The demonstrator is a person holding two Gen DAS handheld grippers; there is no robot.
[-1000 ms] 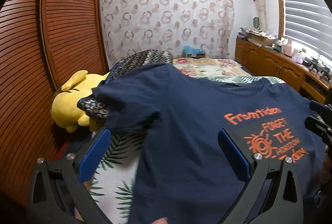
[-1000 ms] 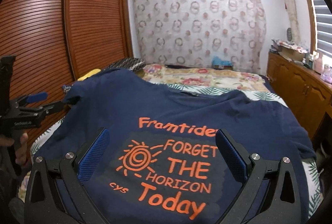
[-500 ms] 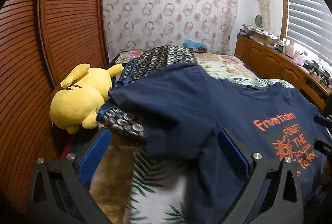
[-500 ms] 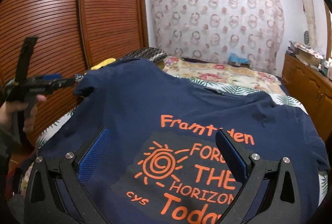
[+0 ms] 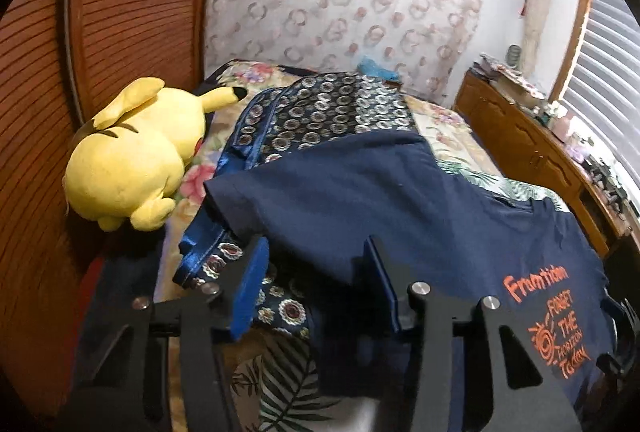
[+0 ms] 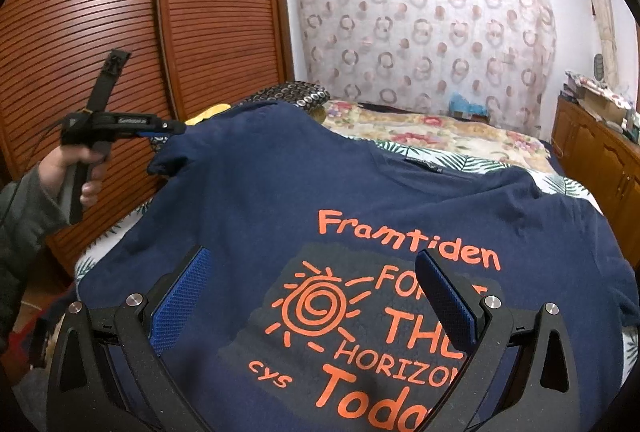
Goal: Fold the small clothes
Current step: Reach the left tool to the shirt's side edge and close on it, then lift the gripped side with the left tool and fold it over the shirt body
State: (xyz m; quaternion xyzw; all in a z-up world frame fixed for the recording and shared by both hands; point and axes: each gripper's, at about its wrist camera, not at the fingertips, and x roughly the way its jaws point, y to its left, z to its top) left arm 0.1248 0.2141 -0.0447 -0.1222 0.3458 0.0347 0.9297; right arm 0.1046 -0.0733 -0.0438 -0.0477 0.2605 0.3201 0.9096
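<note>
Left edge of both views: a slatted wooden wardrobe (image 6: 120, 43) is walling in the bed, leaving only a narrow gap.
Upper left, left wrist view: a yellow plush toy (image 5: 132, 155) is lying beside a patterned cushion (image 5: 328, 115), blocking that corner.
Centre: the navy T-shirt (image 6: 280, 191) is covering most of the bed (image 6: 432, 127), its sleeve draping over the cushion.
Right edge: a wooden dresser (image 5: 532, 155) with clutter on top is lining that side.
Upper centre, right wrist view: floral bedding is lying bare beyond the shirt collar.
</note>
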